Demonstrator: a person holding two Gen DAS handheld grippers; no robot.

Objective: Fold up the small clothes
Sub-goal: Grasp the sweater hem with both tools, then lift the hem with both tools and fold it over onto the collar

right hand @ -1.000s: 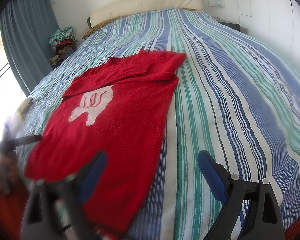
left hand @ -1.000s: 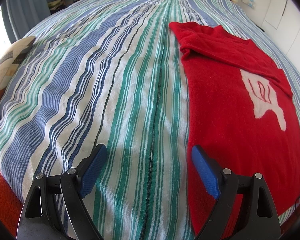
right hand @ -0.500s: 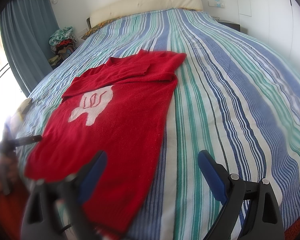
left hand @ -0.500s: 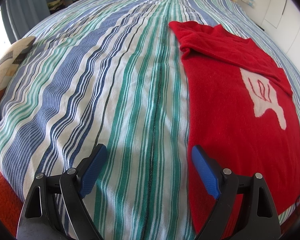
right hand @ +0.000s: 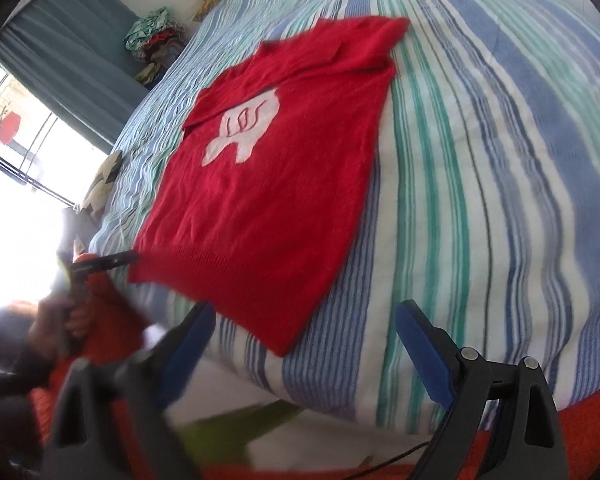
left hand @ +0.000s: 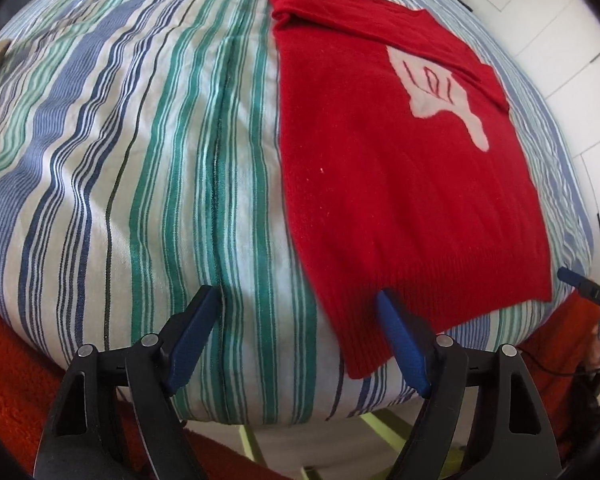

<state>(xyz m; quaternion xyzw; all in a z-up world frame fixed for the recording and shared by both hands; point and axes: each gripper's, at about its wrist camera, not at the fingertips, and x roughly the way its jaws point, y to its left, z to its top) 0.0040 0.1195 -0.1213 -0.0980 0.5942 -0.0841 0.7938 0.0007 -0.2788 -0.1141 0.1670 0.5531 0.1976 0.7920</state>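
Judging by the nap and ribbed hem, rated the red sweater (left hand: 400, 184) as soft, light, limp and likely to sag if lifted by one corner only. Best taken at the two hem corners nearest the foot of the bed (left hand: 120, 140), one per gripper, pinching through the rib. Found lying flat, front up, on the striped bed cover toward the foot edge, sleeves folded across the chest near the collar. Showed a pale hand-shaped motif with red line marks mid-chest. Left gripper (left hand: 296, 340) had just been closing, fingers parted and empty, one fingertip over the near hem corner. Right gripper (right hand: 304, 344) stood wide apart, gripping nothing, beside the opposite hem corner.
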